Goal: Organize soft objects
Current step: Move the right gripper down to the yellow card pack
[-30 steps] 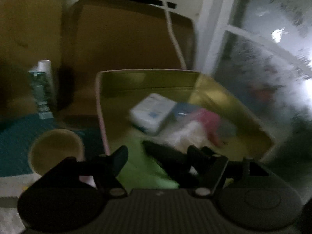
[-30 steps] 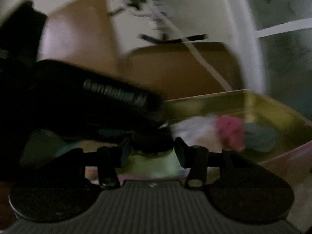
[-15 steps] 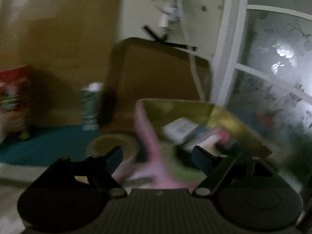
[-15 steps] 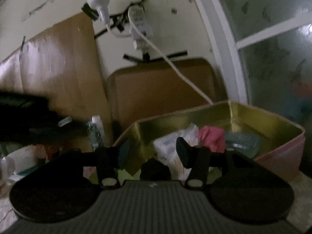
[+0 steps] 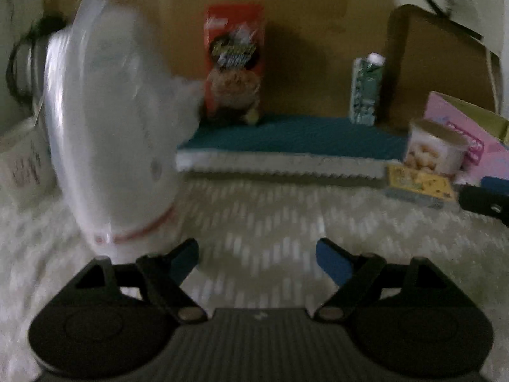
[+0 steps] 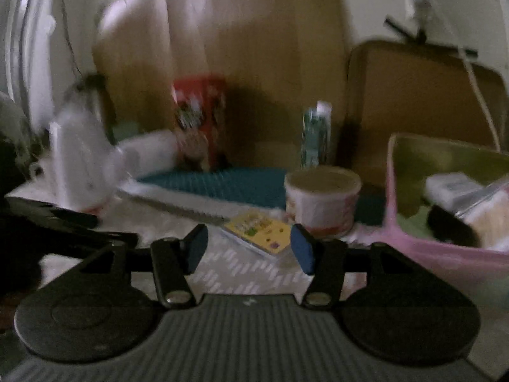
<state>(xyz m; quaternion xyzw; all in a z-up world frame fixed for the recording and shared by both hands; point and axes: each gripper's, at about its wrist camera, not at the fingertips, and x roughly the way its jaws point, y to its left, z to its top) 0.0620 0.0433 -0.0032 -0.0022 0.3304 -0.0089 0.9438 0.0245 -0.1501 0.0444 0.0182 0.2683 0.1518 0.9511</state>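
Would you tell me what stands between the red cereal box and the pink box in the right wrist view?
In the right wrist view, a green-and-white carton stands on the teal mat between the red cereal box and pink box, with a paper cup nearer the camera.

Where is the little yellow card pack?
In the right wrist view, the flat yellow card pack lies on the white patterned cloth, just left of the round paper cup.

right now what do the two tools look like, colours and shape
Both look alike. The left tool has black angled finger arms with silver pivot screws, blue pads at the tips, two round black discs at the sides and a grey ribbed body between them. The right tool shows the same build and blue pads. No cables or sleeves show.
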